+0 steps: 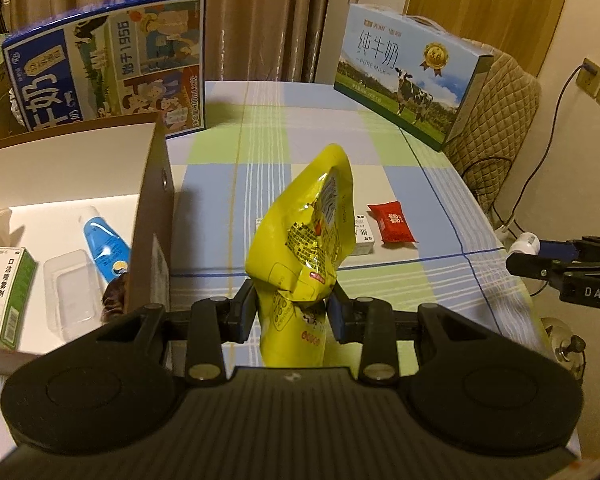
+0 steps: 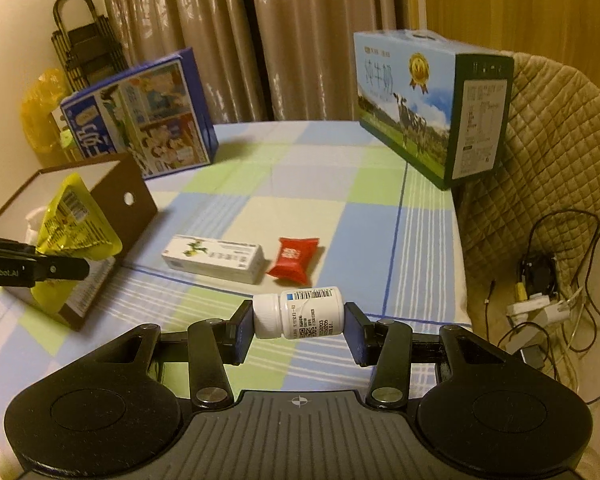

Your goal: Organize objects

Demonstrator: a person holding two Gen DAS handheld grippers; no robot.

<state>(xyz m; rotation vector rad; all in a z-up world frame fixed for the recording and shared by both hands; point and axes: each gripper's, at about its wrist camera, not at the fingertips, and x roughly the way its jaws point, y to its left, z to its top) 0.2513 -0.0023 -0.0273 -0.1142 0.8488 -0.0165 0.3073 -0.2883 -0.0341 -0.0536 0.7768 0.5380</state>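
Observation:
My left gripper (image 1: 293, 312) is shut on a yellow snack pouch (image 1: 304, 240), held upright above the checked tablecloth just right of the brown open box (image 1: 155, 216). From the right wrist view the same yellow pouch (image 2: 73, 220) hangs by the box (image 2: 131, 196). My right gripper (image 2: 297, 326) is shut on a white pill bottle (image 2: 300, 312) lying sideways between the pads, above the table's near edge. A red candy packet (image 2: 293, 260) and a white medicine carton (image 2: 213, 260) lie on the cloth ahead.
Inside the box lie a green carton (image 1: 3, 296), a clear plastic tray (image 1: 73, 288) and a blue-white tube (image 1: 105, 248). Two milk cases stand at the back: blue (image 2: 139, 128) left, sky-printed (image 2: 432, 108) right. A quilted chair (image 2: 548, 160) and cables (image 2: 540, 300) flank the table's right edge.

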